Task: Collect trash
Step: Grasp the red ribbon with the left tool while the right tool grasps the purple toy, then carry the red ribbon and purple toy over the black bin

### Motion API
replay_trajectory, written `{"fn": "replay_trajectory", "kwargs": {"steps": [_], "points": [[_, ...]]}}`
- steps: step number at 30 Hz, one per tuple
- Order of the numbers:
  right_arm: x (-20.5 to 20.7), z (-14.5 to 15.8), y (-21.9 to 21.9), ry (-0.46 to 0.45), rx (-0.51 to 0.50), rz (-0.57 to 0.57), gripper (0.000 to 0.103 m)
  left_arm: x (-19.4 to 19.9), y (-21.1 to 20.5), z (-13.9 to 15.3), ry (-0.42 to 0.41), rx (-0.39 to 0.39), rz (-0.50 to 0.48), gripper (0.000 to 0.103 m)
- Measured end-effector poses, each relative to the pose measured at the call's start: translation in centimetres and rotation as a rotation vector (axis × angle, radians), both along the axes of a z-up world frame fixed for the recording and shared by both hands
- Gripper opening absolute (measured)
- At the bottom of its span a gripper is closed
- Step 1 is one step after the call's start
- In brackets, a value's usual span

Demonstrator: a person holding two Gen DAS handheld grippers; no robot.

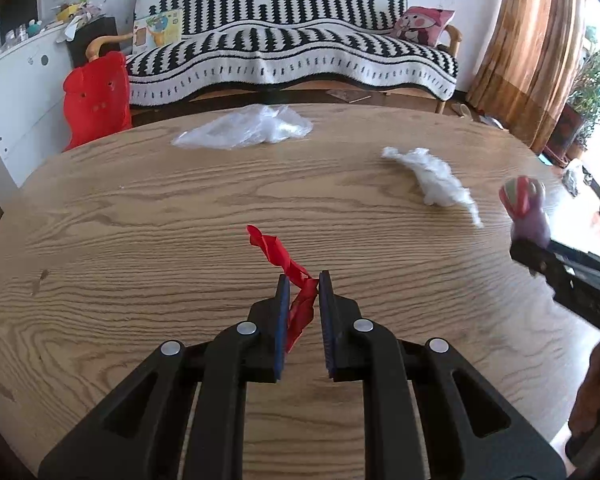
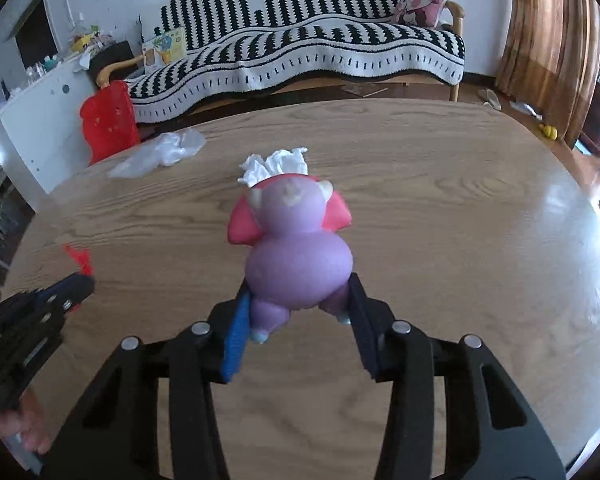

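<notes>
My left gripper (image 1: 305,280) is shut on a crumpled red wrapper (image 1: 288,276) and holds it over the wooden table (image 1: 140,216); the wrapper also shows in the right wrist view (image 2: 80,260). My right gripper (image 2: 300,292) is shut on a purple and pink toy figure (image 2: 296,248), also seen at the right of the left wrist view (image 1: 526,208). A crumpled white tissue (image 1: 436,178) lies on the table to the right; in the right wrist view it (image 2: 276,164) sits just beyond the toy. A clear plastic bag (image 1: 248,126) lies at the table's far side (image 2: 160,152).
A red bin (image 1: 98,98) stands on the floor past the table's far left edge, beside a white cabinet (image 1: 16,80). A sofa with a black and white throw (image 1: 292,44) is behind the table. Curtains (image 1: 540,40) hang at the right.
</notes>
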State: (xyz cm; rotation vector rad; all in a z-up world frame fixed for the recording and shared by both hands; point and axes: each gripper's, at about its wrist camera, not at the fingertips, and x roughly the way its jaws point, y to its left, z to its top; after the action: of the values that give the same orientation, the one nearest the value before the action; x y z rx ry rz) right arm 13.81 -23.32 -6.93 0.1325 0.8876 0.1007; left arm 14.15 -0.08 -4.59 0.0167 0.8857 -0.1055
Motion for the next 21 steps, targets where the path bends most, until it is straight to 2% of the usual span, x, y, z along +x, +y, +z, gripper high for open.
{"fn": "replay_trajectory", "kwargs": {"steps": [7, 17, 21], "points": [[-6.1, 1.7, -4.9, -0.008, -0.038, -0.057, 0.045, -2.5, -6.2, 1.6, -0.014, -0.037, -0.112, 0.014], [-16.3, 2.4, -19.4, 0.001, -0.036, -0.311, 0.045, -7.9, -19.8, 2.6, -0.023, -0.098, -0.351, 0.014], [-21.2, 1.8, -26.1, 0.013, -0.039, -0.431, 0.045, -10.3, -25.2, 2.5, -0.027, -0.126, -0.458, 0.014]]}}
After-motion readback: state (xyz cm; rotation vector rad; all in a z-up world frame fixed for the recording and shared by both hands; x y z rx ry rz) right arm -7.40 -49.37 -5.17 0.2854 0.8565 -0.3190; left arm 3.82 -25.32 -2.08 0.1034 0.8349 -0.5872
